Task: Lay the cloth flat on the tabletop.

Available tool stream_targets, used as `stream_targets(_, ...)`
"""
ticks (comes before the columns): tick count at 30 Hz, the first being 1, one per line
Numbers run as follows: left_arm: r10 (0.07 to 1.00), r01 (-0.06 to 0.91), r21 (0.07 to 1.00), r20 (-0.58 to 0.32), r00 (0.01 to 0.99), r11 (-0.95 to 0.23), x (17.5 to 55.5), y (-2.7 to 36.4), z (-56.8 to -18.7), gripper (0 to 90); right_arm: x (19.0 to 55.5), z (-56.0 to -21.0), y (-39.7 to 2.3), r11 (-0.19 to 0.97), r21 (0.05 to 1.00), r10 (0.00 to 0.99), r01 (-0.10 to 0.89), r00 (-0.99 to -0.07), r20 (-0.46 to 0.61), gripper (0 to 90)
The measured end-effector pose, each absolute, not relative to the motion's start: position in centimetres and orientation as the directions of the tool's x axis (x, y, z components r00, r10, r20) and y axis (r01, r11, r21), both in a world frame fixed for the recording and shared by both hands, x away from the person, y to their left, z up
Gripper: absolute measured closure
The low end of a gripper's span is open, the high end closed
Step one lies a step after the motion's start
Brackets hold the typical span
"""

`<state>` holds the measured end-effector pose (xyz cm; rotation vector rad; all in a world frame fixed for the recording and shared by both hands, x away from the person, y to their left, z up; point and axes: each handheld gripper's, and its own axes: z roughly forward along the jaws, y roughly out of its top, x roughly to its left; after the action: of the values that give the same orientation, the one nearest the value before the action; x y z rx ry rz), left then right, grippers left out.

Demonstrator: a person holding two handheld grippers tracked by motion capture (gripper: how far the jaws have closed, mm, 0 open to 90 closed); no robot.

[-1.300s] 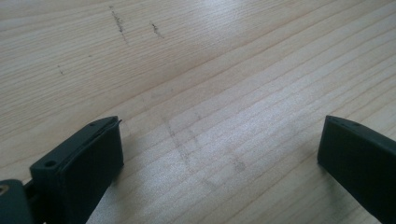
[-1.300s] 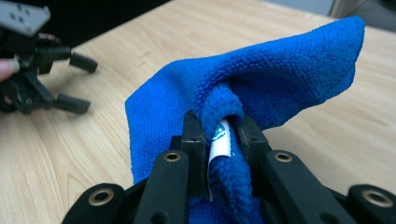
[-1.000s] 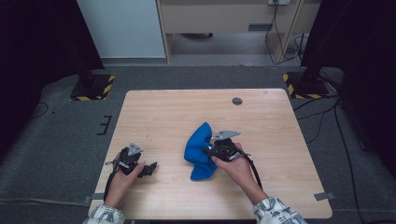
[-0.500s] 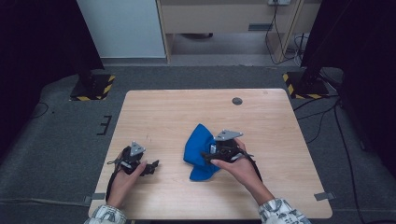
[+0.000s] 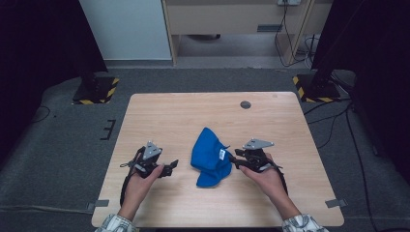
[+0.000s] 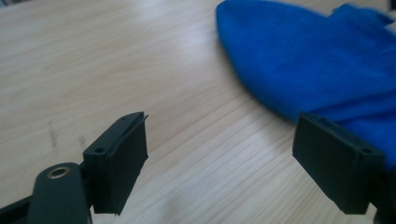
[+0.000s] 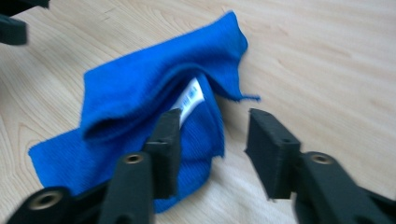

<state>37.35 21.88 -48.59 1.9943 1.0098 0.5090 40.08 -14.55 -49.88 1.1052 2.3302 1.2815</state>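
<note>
a: blue cloth (image 5: 210, 157) sits crumpled near the middle of the wooden counter (image 5: 193, 116), its white tag (image 5: 222, 154) on the side facing the right claw.

b: and in the right gripper view that cloth (image 7: 140, 121) is folded over itself, tag (image 7: 189, 100) peeking out of the fold.

a: right claw (image 5: 234, 160) sits just beside the cloth's edge. its jaws have just been closing, yet there's a gap between them and bare wood in it; one jaw stands in front of the cloth, whether it touches i cannot tell.

b: so open, gripping nothing. the left one?

a: left claw (image 5: 173, 166) is near the cloth's other side, apart from it, jaws wide though they've just been narrowing a little. in the left gripper view nothing but wood lies between them, and the cloth (image 6: 317, 60) lies beyond the far jaw.

b: dark round spot (image 5: 245, 104) at the counter's far edge, well away from it all.
</note>
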Motion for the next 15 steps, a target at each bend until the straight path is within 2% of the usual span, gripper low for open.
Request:
stream_targets(1,0.795,0.462,0.819,-0.012,0.607,-0.340,37.4,21.3,-48.2,17.3,40.1,-49.9,-14.6,0.321,0.807,0.726,0.495,-0.676,0.126,57.2)
stream_targets(4,0.764,0.450,0.829,-0.043,0.643,-0.332,38.0,18.5,-46.8,17.4,40.5,-50.8,-14.5,0.317,0.796,0.728,0.515,-0.671,0.144,49.8)
stream_targets(6,0.751,0.440,0.822,-0.025,0.660,-0.360,38.5,17.0,-46.3,17.3,40.7,-51.1,-14.2,0.329,0.792,0.725,0.514,-0.675,0.137,49.3)
stream_targets(10,0.735,0.437,0.821,-0.030,0.677,-0.368,39.0,15.2,-45.9,17.2,41.0,-51.1,-13.9,0.335,0.796,0.705,0.503,-0.695,0.142,64.2)
stream_targets(12,0.725,0.437,0.820,-0.040,0.688,-0.369,39.3,14.2,-45.9,17.2,41.0,-51.1,-13.8,0.333,0.796,0.702,0.505,-0.697,0.148,67.4)
stream_targets(13,0.720,0.438,0.819,-0.044,0.692,-0.371,39.5,13.6,-46.0,17.0,41.0,-51.3,-13.6,0.343,0.791,0.699,0.507,-0.701,0.146,77.6)
stream_targets(14,0.720,0.438,0.819,-0.044,0.692,-0.371,39.5,13.6,-46.0,17.0,41.0,-51.3,-13.6,0.343,0.791,0.699,0.507,-0.701,0.146,77.6)
stream_targets(15,0.717,0.439,0.819,-0.050,0.696,-0.369,39.5,13.3,-46.1,17.1,40.8,-51.3,-13.4,0.352,0.793,0.683,0.497,-0.716,0.145,84.5)
